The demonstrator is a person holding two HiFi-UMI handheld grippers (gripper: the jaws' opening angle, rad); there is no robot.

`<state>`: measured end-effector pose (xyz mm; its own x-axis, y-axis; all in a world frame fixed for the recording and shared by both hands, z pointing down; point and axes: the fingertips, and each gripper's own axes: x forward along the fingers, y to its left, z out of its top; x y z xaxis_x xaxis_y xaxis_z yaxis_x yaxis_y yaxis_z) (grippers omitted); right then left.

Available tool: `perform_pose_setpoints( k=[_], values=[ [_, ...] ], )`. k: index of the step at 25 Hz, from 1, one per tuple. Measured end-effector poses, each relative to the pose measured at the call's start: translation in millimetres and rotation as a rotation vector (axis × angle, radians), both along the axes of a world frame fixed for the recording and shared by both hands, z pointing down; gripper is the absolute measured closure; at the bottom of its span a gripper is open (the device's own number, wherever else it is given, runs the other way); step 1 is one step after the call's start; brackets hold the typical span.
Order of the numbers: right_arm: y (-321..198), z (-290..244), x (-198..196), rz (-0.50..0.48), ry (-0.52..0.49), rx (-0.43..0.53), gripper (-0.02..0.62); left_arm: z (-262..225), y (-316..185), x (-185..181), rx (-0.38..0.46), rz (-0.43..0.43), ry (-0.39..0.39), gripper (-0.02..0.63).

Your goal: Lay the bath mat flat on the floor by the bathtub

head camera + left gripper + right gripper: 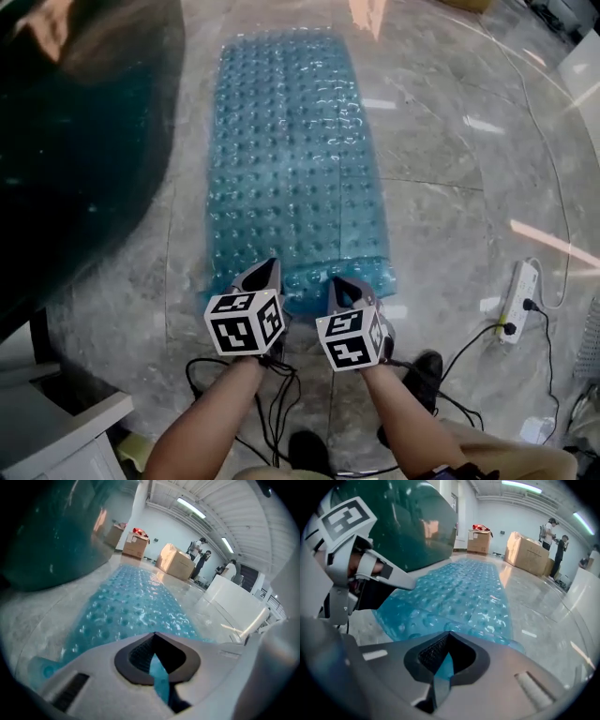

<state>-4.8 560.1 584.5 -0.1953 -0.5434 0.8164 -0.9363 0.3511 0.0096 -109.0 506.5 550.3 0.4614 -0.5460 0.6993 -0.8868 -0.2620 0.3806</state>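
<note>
Head view: nearest the person, the left gripper (pixel 266 277) and right gripper (pixel 348 289) sit side by side, each with its jaws pinched tight on the near edge of the blue bath mat (pixel 291 169). A strip of blue shows between each pair of jaws in the gripper views. The mat stretches away over the grey floor (pixel 450 206), its left edge beside the dark green bathtub (pixel 75 141). A power strip (pixel 518 298) lies toward the floor's right edge. Cardboard boxes (pixel 176 563) stand far beyond.

The head view looks steeply down from above, both gripper views skim low and close along the floor (pixel 450 234), and all three share the bath mat (pixel 295 159).
</note>
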Motion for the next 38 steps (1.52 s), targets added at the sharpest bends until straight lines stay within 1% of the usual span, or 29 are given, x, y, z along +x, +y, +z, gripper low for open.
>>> perform_pose_setpoints(
  k=[1, 2, 3, 4, 5, 6, 8, 9, 10, 12, 14, 17, 19, 20, 22, 24, 25, 26, 28, 30, 32, 34, 35, 37, 38],
  values=[
    [8, 3, 1, 0.0, 0.003, -0.002, 0.586, 8, 11, 0, -0.036, 0.006, 0.003, 0.598],
    [15, 6, 1, 0.02, -0.013, -0.016, 0.586, 17, 25, -1, -0.069, 0.015, -0.002, 0.598],
    [24, 7, 0, 0.059, -0.047, -0.039, 0.586, 26, 41, -3, -0.09, 0.02, -0.011, 0.598],
    [32, 2, -1, 0.104, -0.091, -0.054, 0.586, 33, 57, -6, -0.096, 0.019, -0.017, 0.598],
    [33, -10, -2, 0.129, -0.128, -0.039, 0.586, 37, 69, -8, -0.091, 0.009, -0.016, 0.6],
    [28, -27, -3, 0.127, -0.145, 0.008, 0.586, 39, 77, -9, -0.085, -0.004, -0.005, 0.6],
    [10, -47, -1, 0.089, -0.122, 0.106, 0.586, 46, 98, -9, -0.09, -0.012, 0.029, 0.6],
    [3, -44, 0, 0.072, -0.101, 0.115, 0.586, 50, 109, -9, -0.084, -0.004, 0.033, 0.6],
    [-2, -36, 1, 0.056, -0.081, 0.093, 0.586, 52, 116, -9, -0.062, 0.005, 0.024, 0.6],
    [2, -11, 1, 0.014, -0.031, 0.004, 0.586, 46, 119, -9, -0.01, 0.005, 0.004, 0.6],
    [25, 7, 3, -0.009, 0.016, -0.071, 0.586, 28, 117, -7, 0.01, 0.007, 0.026, 0.6],
    [65, 9, 3, -0.002, 0.032, -0.076, 0.588, 0, 108, -9, 0.057, 0.004, 0.068, 0.6],
    [85, 14, 0, -0.006, 0.034, -0.073, 0.588, -2, 100, -13, 0.072, -0.005, 0.07, 0.6],
    [93, 18, -2, -0.011, 0.036, -0.064, 0.588, 3, 99, -15, 0.061, -0.004, 0.059, 0.6],
    [106, 22, -3, -0.02, 0.045, -0.027, 0.586, 21, 107, -16, -0.007, 0.012, 0.024, 0.598],
    [119, 21, -5, -0.025, 0.042, -0.017, 0.588, 42, 128, -19, -0.097, 0.022, -0.014, 0.598],
    [124, 18, -7, -0.026, 0.028, -0.018, 0.588, 49, 141, -22, -0.127, 0.023, -0.028, 0.6],
    [126, 13, -8, -0.025, 0.008, -0.015, 0.588, 53, 154, -25, -0.14, 0.026, -0.039, 0.6],
    [119, -1, -10, -0.014, -0.039, 0.012, 0.586, 57, 173, -27, -0.137, 0.037, -0.058, 0.6],
    [107, -7, -10, -0.002, -0.066, 0.024, 0.586, 60, 179, -27, -0.136, 0.027, -0.05, 0.6],
    [109, 6, -6, 0.007, -0.059, -0.024, 0.586, 62, 179, -26, -0.14, 0.02, -0.043, 0.6],
    [132, 20, -4, 0.023, -0.054, -0.082, 0.588, 61, 188, -26, -0.159, 0.026, -0.046, 0.6],
    [143, 23, -4, 0.023, -0.048, -0.092, 0.588, 58, 192, -25, -0.158, 0.03, -0.049, 0.6],
    [142, 23, -6, 0.003, -0.028, -0.082, 0.588, 44, 180, -22, -0.104, 0.045, -0.049, 0.598],
    [135, 21, -7, -0.003, -0.033, -0.082, 0.588, 32, 169, -19, -0.069, 0.046, -0.031, 0.598]
  ],
)
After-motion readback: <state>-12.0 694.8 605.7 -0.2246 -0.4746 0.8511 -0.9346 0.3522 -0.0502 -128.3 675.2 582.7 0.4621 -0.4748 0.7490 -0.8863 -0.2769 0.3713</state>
